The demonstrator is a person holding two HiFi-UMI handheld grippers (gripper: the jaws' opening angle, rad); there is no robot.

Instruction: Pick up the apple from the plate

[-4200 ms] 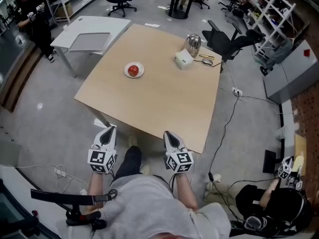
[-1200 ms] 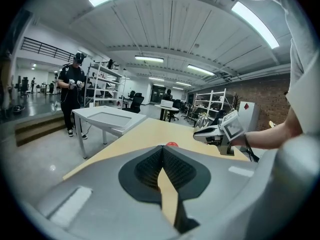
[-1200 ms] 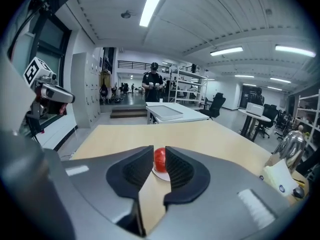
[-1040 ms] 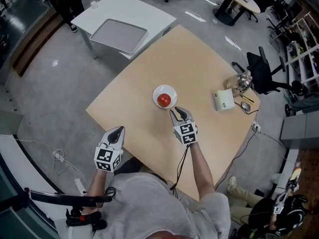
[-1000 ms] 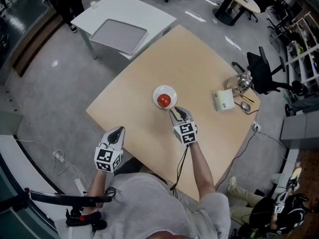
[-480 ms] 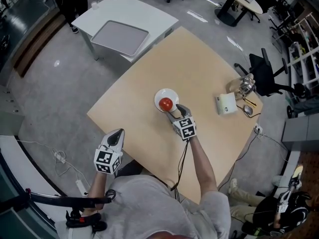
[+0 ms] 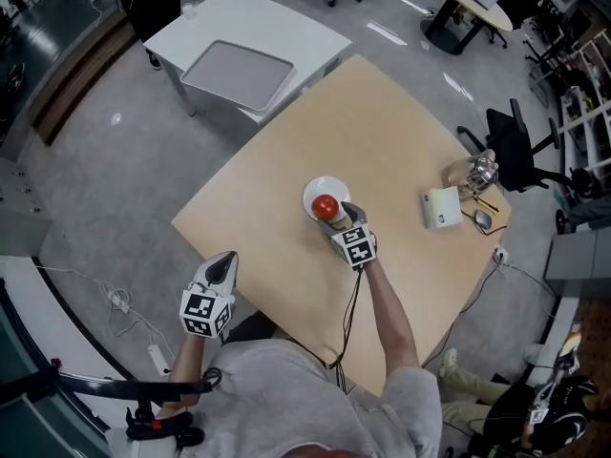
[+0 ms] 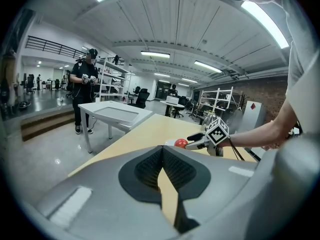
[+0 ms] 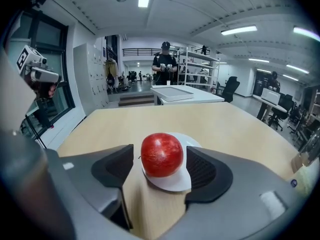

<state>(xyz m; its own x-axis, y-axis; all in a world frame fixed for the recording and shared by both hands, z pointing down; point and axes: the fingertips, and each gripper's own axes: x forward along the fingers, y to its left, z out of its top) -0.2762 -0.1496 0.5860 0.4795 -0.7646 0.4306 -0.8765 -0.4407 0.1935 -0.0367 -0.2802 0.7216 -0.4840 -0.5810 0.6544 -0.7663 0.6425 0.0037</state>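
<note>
A red apple point(image 7: 326, 205) sits on a small white plate point(image 7: 314, 192) near the middle of the tan table point(image 7: 382, 141). My right gripper point(image 7: 344, 217) reaches down to it. In the right gripper view the apple point(image 9: 161, 154) stands between the two pads with a narrow gap on each side, and the plate point(image 9: 175, 183) shows beneath. Those jaws have just been opening. My left gripper point(image 7: 221, 264) hangs off the table's near-left edge with its tips together and nothing in them. From the left gripper point(image 8: 162, 150) view, the apple point(image 8: 181, 143) shows ahead.
A white box point(image 7: 441, 206) and a shiny kettle point(image 7: 474, 172) stand at the table's right corner. A white side table with a grey tray point(image 7: 237, 69) is beyond the far-left edge. An office chair point(image 7: 516, 146) is at the right. A person point(image 8: 85, 91) stands far off.
My right gripper has moved forward and down to the plate, and its jaws have spread around the apple. The left gripper has stayed in place.
</note>
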